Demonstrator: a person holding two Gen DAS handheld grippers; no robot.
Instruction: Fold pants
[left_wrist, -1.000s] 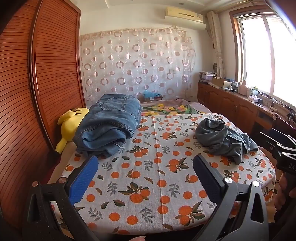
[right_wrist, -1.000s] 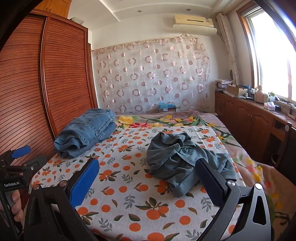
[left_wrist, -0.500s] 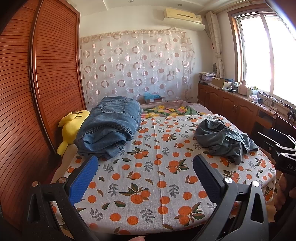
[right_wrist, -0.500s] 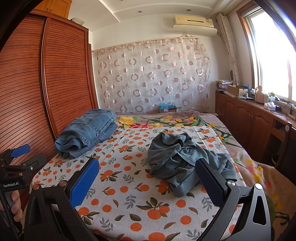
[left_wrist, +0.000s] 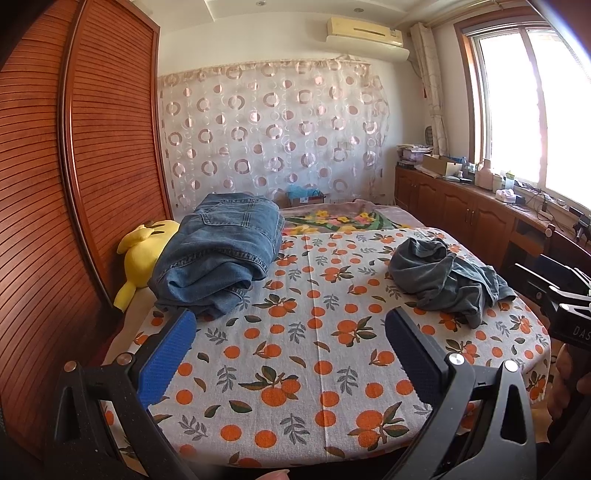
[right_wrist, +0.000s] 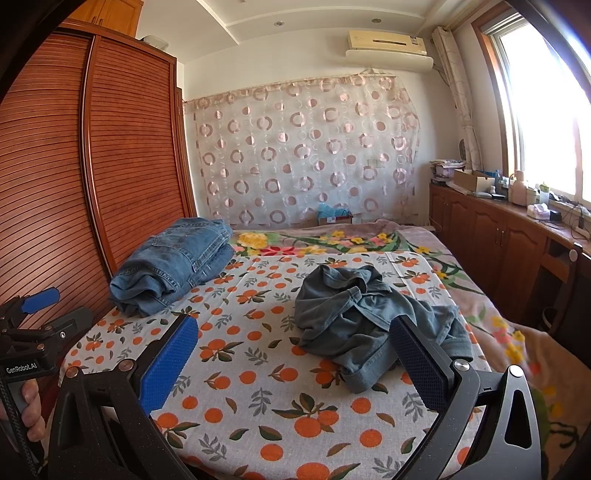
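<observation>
Blue-padded left claw (left_wrist: 290, 349) spread wide, nothing between the pads, hovering over the near edge of the bed (left_wrist: 317, 387). Right claw (right_wrist: 293, 356) same: wide, empty, above the orange-print sheet (right_wrist: 258, 369).

Crumpled grey-green pants (right_wrist: 369, 325) lie on the sheet just past the right claw's right pad, which overlaps their near edge in the right wrist view; can't tell if touching. From the left wrist view the same pants (left_wrist: 443, 277) sit ahead and to the right, well apart from the left claw, near the bed's right edge.

A hand (right_wrist: 31, 410) grips the left claw's handle at the left border of the right wrist view.

Folded blue jeans (left_wrist: 221, 254) stacked at the bed's left side, beyond the left claw's left pad, not touching. Yellow plush toy (left_wrist: 144, 254) wedged between jeans and the wooden slatted wardrobe (left_wrist: 74, 184).

Further back: floral blanket (left_wrist: 332, 219), circle-pattern curtain (left_wrist: 273, 136), air conditioner (left_wrist: 364, 31) above it. Wooden cabinets (right_wrist: 498, 236) under the window on the right.
</observation>
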